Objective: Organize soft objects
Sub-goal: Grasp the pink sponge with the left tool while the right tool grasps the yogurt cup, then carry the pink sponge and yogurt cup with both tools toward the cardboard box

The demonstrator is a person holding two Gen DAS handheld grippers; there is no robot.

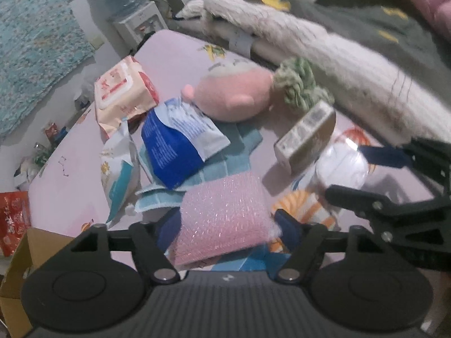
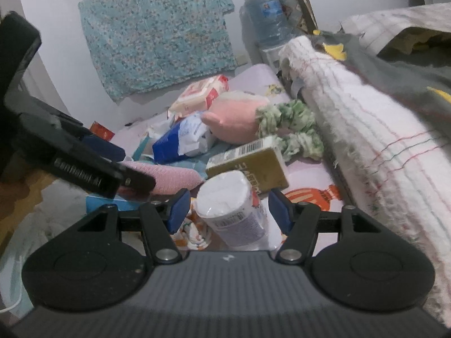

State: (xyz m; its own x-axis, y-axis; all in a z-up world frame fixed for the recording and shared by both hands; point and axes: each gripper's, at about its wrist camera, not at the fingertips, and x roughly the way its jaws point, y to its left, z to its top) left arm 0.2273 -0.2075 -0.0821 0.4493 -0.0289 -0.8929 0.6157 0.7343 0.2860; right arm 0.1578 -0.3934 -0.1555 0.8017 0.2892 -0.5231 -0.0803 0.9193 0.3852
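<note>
Left tool [image 1: 225, 228] is pointing steeply down at the pink bed [image 1: 174, 53], its blue pads standing apart on either side of a pink mesh scrub pad [image 1: 225, 217]. Both pads are sitting right at the scrub pad's edges, and I cannot tell whether they are pressing on it. The scrub pad is lying on a teal cloth [image 1: 225, 166] near the bed's near edge.

Right tool [image 2: 228, 211] is coming in just beside it, jaws parted around a white plastic-wrapped roll [image 2: 231, 211], with a thin gap showing on each side, so nothing is being gripped there.

Just behind the roll, an olive box [image 2: 248, 166] is lying tilted. Farther toward the middle of the bed, a blue-and-white pouch [image 1: 180, 146] is leaning across the teal cloth, a pink plush toy [image 1: 234, 95] is resting behind it, and a green braided fabric piece [image 1: 296, 84] is touching the plush. A pack of wipes [image 1: 124, 90] is sitting toward the far left edge. A rolled white knit blanket [image 1: 310, 45] is running along the right edge.
</note>
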